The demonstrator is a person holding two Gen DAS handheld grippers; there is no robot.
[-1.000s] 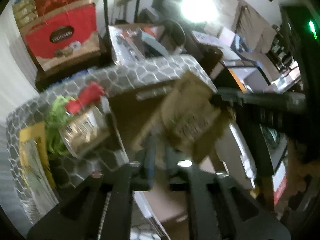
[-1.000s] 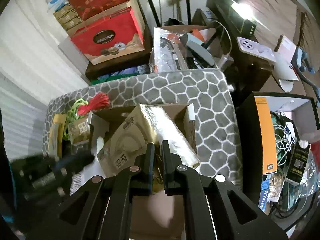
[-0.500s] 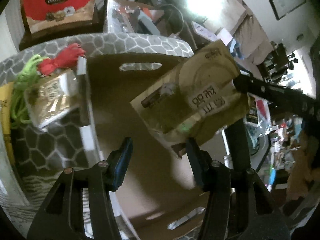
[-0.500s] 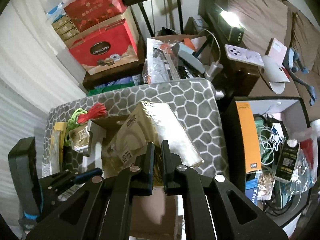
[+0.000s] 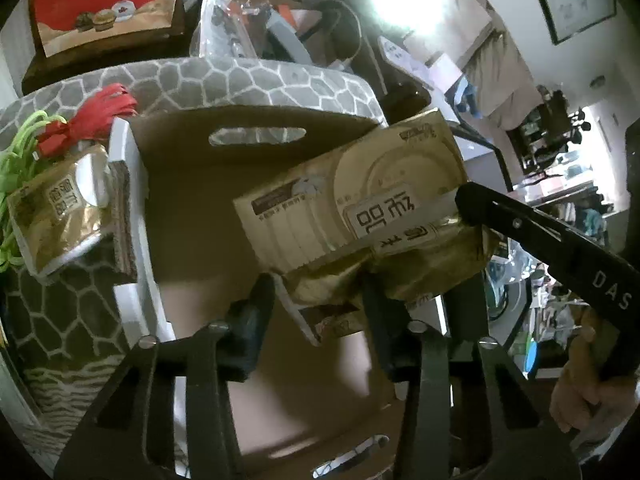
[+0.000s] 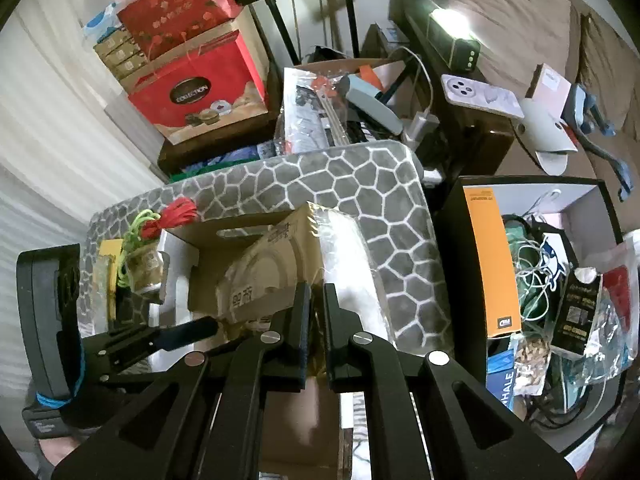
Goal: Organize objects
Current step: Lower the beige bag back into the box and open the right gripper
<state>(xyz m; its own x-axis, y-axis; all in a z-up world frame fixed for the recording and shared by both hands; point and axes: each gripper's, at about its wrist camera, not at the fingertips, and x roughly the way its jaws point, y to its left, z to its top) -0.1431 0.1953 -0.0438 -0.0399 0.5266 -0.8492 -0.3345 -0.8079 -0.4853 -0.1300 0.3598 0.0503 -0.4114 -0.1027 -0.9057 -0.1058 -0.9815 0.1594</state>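
Note:
A golden foil pouch (image 5: 360,200) hangs tilted over an open cardboard box (image 5: 192,184). My right gripper (image 6: 314,312) is shut on the pouch's (image 6: 272,280) near edge; in the left wrist view its black finger (image 5: 468,204) pinches the pouch's right side. My left gripper (image 5: 316,304) sits under the pouch with its jaws closing. The pouch's crumpled lower corner hangs between them, and no firm press shows. From the right wrist view, the left gripper (image 6: 188,330) reaches in at the box's left. A smaller golden packet (image 5: 56,216) lies left of the box.
The box rests on a grey honeycomb-patterned cushion (image 6: 360,184). Red and green cord bundles (image 5: 100,112) lie beside the small packet. A red gift bag (image 6: 196,92) stands behind. A black bin of cables and packets (image 6: 492,260) is on the right. A hand (image 5: 580,392) holds the right gripper.
My left gripper opened wide, sank toward the box and rolled, then narrowed a little. The pouch's lower corner now hangs between its fingers. The right gripper stayed shut on the pouch.

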